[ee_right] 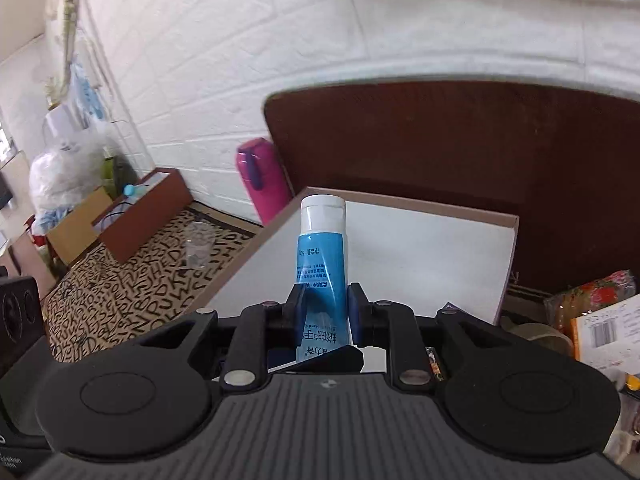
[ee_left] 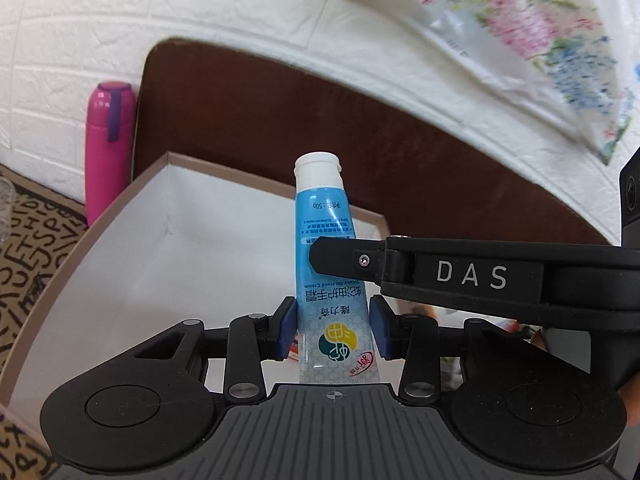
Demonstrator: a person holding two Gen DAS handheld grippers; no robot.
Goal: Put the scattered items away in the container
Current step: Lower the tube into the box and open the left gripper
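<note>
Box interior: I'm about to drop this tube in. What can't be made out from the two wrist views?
- Box floor, left wrist view: the near part is hidden behind the left gripper and the tube.
- Tube's tail end, both views: hidden behind the left gripper and the right gripper.
- Floral packet, left wrist view: blurred, print unreadable.
- Packages, right wrist view: cut off by the right edge.

Left wrist view: looks forward and down along its fingers, close over the white box [ee_left: 132, 248], facing the brown board [ee_left: 320, 120] at the wall. Right wrist view: same heading, set further right. Both share the box [ee_right: 420, 248], board [ee_right: 460, 140] and pink bottle [ee_left: 108, 148] [ee_right: 260, 176].
</note>
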